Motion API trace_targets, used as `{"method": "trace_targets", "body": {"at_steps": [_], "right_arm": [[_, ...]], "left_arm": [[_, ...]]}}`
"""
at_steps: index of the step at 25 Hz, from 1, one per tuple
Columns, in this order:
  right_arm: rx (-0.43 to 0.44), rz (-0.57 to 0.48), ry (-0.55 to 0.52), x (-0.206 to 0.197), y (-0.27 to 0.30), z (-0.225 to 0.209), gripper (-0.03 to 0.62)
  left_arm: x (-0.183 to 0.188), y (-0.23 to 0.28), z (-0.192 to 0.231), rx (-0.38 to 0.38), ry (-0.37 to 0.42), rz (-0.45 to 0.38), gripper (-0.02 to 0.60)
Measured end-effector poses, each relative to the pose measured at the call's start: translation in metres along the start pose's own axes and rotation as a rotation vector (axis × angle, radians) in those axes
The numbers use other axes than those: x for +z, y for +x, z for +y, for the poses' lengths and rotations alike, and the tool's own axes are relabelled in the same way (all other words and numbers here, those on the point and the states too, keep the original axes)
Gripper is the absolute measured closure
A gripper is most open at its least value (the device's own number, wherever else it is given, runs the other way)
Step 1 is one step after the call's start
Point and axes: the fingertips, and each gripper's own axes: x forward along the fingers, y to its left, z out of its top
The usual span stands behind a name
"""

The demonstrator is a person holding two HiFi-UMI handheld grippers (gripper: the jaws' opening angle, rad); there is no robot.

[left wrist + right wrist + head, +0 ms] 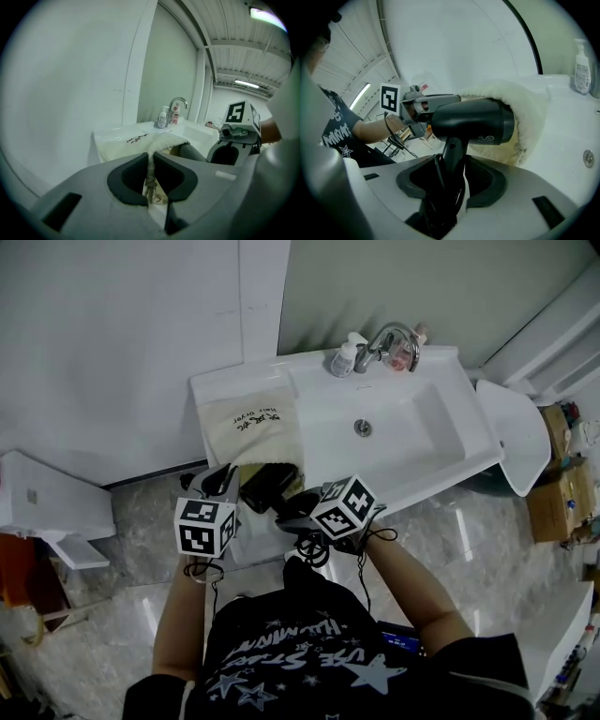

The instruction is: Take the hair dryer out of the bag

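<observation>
A cream cloth bag (251,430) with black print lies on the white counter left of the basin. My left gripper (223,484) is shut on the bag's drawstring (150,164), which runs up between its jaws to the bag's mouth (164,140). The black hair dryer (474,123) is mostly out of the bag, its front end still ringed by the bag's rim (527,110). My right gripper (452,171) is shut on the dryer's handle, with the coiled black cord bunched between the jaws. From the head view the dryer (270,486) shows at the counter's front edge.
The white basin (412,442) lies right of the bag, with a chrome faucet (389,337), a pump bottle (344,358) and a pink bottle (404,352) behind it. A white lid-like object (516,432) and cardboard boxes (555,493) stand right; a white shelf (42,507) left.
</observation>
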Motion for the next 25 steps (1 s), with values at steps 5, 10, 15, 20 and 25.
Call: {"method": "trace_targets", "body": {"at_steps": [5, 10, 15, 20, 25], "right_arm": [[0.035, 0.008, -0.026, -0.006, -0.009, 0.029, 0.407], [0.037, -0.092, 0.022, -0.007, -0.023, 0.057, 0.407], [0.002, -0.268, 0.13, -0.004, -0.04, 0.074, 0.408], [-0.087, -0.383, 0.17, -0.003, -0.047, 0.09, 0.408], [-0.169, -0.516, 0.21, 0.0, -0.049, 0.121, 0.408]], "left_arm": [[-0.007, -0.002, -0.001, -0.051, -0.024, 0.006, 0.534], [-0.016, -0.005, -0.003, -0.094, 0.003, 0.015, 0.534], [-0.026, -0.015, -0.015, -0.146, 0.05, -0.002, 0.505], [-0.03, -0.037, -0.025, -0.181, 0.125, -0.012, 0.407], [-0.038, -0.085, -0.031, -0.216, 0.161, -0.057, 0.401]]}}
